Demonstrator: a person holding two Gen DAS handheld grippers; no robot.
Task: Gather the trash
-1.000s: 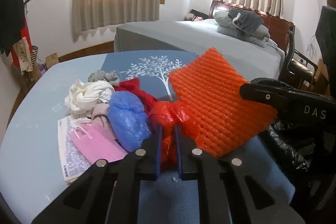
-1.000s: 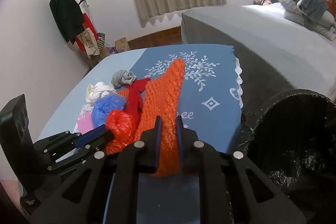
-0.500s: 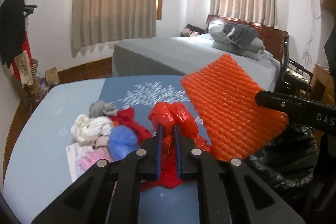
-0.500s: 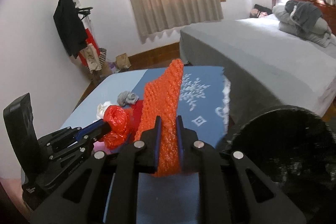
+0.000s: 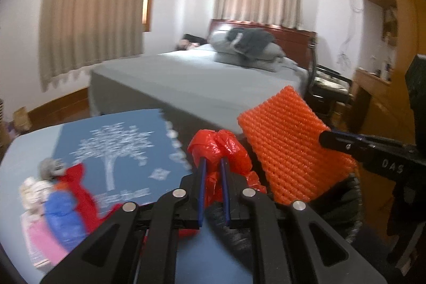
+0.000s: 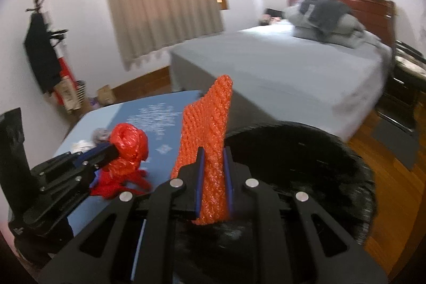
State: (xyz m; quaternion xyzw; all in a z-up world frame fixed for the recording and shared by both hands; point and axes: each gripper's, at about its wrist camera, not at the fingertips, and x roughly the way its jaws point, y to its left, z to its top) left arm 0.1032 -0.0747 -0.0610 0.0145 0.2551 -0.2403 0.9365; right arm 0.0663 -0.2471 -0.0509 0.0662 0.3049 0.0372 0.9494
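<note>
Crumpled red plastic bag (image 5: pixel 221 151), glossy and knotted into a lump, clamped between the blue-lined fingers of the left gripper (image 5: pixel 213 164), held up off the table's edge. Beside it, to the right, a sheet of orange foam netting (image 5: pixel 290 148), ribbed in rows like thick knitwork, roughly rectangular, pinched at one edge by the right gripper (image 6: pixel 213 153) and standing nearly upright. Below and just beyond both, a round bin lined with a wrinkled black bag (image 6: pixel 306 148), mouth open. "DAS" in pale letters on the right gripper's black body, as seen from the left wrist view; further letters cut off.

Left behind on the light blue table (image 5: pixel 29 143): a blue plastic bag (image 5: pixel 62 212), bunched; a red cloth-like strip (image 5: pixel 80 182); a pink flat piece (image 5: pixel 40 238); white crumpled material (image 5: pixel 32 190); a small grey wad (image 5: pixel 49 167). All blurred, pressed close together in one heap. Darker blue mat (image 5: pixel 114 151) with a white tree print across the tabletop, plus some white lettering too smeared to read.

Behind, a grey-covered bed (image 5: pixel 202 79) with a dark wooden headboard and folded grey bedding; beige pleated curtains (image 5: pixel 90 4).
</note>
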